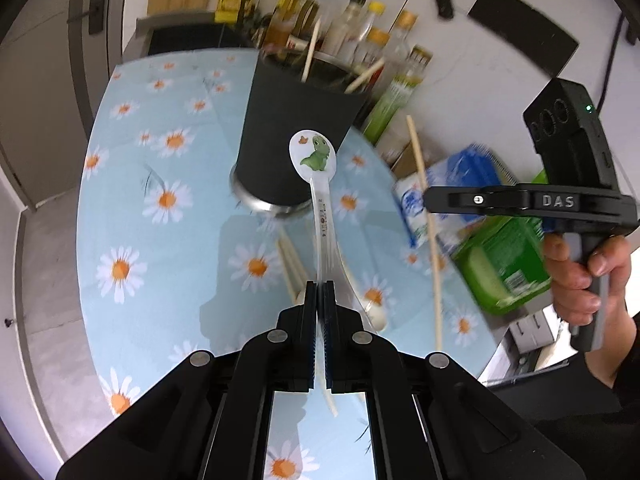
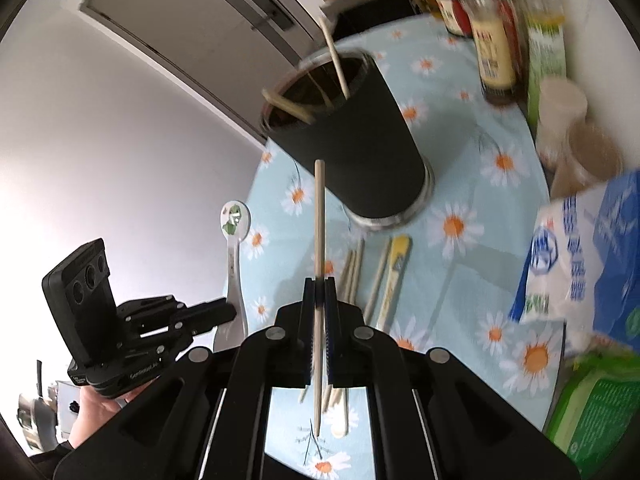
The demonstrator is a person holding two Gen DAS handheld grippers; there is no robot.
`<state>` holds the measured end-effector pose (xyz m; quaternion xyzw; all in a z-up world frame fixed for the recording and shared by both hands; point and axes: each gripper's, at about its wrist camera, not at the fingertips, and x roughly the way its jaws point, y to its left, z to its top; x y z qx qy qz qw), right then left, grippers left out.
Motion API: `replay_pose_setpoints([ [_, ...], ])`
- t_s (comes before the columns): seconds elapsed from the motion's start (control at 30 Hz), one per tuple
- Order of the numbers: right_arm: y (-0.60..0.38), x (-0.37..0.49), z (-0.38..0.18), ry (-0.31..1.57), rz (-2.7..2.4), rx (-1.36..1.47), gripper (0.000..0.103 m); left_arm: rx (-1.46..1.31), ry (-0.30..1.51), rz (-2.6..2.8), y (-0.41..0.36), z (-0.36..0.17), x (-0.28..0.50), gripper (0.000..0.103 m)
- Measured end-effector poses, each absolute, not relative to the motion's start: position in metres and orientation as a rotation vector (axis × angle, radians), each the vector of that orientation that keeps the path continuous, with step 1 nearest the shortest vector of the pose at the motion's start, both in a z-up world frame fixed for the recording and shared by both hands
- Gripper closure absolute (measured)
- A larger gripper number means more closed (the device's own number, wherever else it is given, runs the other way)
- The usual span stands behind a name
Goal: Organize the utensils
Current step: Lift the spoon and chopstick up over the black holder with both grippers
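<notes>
"DAS" on right gripper [image 1: 430,200]

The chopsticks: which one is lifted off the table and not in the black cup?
The single chopstick clamped in the right gripper. The others lie flat on the tablecloth or stand inside the black cup.

Bright, even light; fisheye warp; bkgd motion-blurred; soft shadows.

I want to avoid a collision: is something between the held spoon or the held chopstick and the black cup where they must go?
Nothing visible blocks either. The spoon in the left gripper and the chopstick in the right gripper face the black cup; chopsticks already lean inside it.
</notes>
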<state>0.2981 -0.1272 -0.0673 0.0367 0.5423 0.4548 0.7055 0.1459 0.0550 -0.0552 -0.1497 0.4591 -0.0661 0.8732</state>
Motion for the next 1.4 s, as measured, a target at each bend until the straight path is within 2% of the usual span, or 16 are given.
replay_pose_setpoints([
  [0.37,-0.13,0.316,-0.03,1.034,1.029,0.151,0.098,-0.281,0.778,-0.176,0.05,-0.016,0.169,0.101],
  [0.9,-0.13,0.343,0.048,0.618,1.0,0.16,0.098,-0.212,0.631,-0.106,0.067,0.018,0.213,0.101],
  [1.13,-0.119,0.358,0.066,0.522,0.972,0.158,0.098,-0.152,0.534,-0.045,0.07,0.035,0.234,0.101],
  [1.4,-0.102,0.382,0.07,0.516,0.959,0.206,0.098,-0.104,0.424,-0.007,0.068,0.044,0.252,0.101],
])
